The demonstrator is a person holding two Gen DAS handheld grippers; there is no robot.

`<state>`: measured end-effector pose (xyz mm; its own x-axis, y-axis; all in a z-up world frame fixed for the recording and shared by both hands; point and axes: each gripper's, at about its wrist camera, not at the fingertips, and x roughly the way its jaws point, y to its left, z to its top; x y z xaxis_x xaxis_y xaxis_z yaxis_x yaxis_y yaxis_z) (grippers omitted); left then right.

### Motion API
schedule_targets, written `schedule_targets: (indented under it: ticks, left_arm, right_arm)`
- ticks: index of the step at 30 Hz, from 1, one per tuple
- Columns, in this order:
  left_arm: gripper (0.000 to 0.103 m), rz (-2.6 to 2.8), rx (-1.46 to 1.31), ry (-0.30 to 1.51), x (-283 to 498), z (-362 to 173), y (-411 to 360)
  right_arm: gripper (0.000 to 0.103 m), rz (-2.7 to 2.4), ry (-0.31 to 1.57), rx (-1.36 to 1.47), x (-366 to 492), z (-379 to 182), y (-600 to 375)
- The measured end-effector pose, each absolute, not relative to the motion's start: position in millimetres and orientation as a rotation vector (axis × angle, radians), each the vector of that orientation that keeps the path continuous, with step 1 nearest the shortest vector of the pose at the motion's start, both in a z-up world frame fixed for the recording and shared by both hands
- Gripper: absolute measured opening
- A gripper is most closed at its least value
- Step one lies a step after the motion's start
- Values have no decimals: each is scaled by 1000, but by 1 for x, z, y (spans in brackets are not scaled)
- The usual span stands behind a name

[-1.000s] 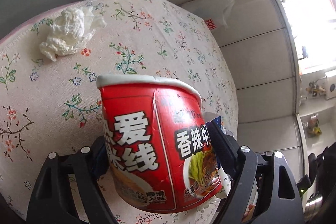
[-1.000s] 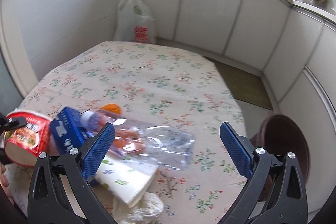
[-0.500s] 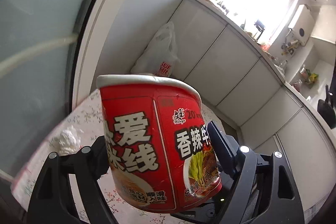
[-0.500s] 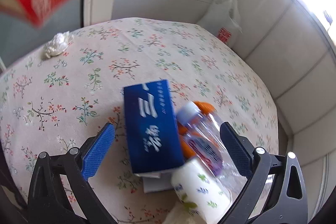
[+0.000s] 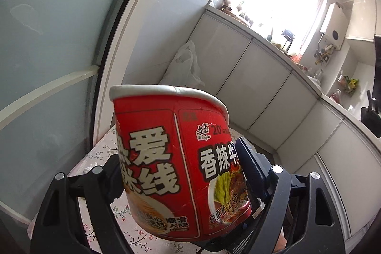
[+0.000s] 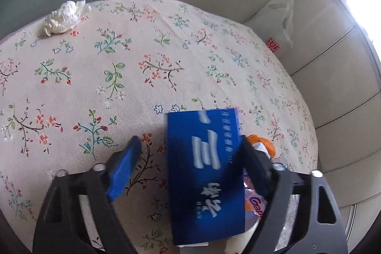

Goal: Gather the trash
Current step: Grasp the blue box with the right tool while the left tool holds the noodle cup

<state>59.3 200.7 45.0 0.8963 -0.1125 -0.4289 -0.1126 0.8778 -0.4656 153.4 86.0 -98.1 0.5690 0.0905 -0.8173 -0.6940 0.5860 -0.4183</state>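
My left gripper (image 5: 181, 173) is shut on a red instant-noodle cup (image 5: 176, 154) and holds it upright, lifted above the floral table (image 5: 100, 151). My right gripper (image 6: 190, 146) is open just above the table (image 6: 142, 51), with a blue box (image 6: 204, 173) between its fingers; the right finger touches the box's edge, the left finger (image 6: 123, 168) stands apart. A clear plastic bottle with an orange cap (image 6: 259, 142) lies behind the right finger. A crumpled white tissue (image 6: 64, 18) lies at the table's far left edge.
A white plastic bag (image 5: 185, 68) leans against the white cabinets (image 5: 262, 87) beyond the table; it also shows in the right wrist view (image 6: 278, 23). A frosted glass door (image 5: 47, 39) stands at the left. A white roll lies under the blue box.
My left gripper has raised the cup higher, away from the table. My right gripper has dropped toward the blue box and narrowed around it.
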Motion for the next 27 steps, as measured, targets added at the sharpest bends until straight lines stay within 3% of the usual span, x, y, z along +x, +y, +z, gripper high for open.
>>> schedule_targets:
  ticks: [5, 27]
  left_arm:
    - [80, 2, -539, 483, 62, 37, 209]
    - [80, -2, -546, 485, 65, 34, 199]
  right_arm:
    - [52, 542, 873, -772, 158, -98, 83]
    - [51, 508, 724, -422, 165, -11, 41]
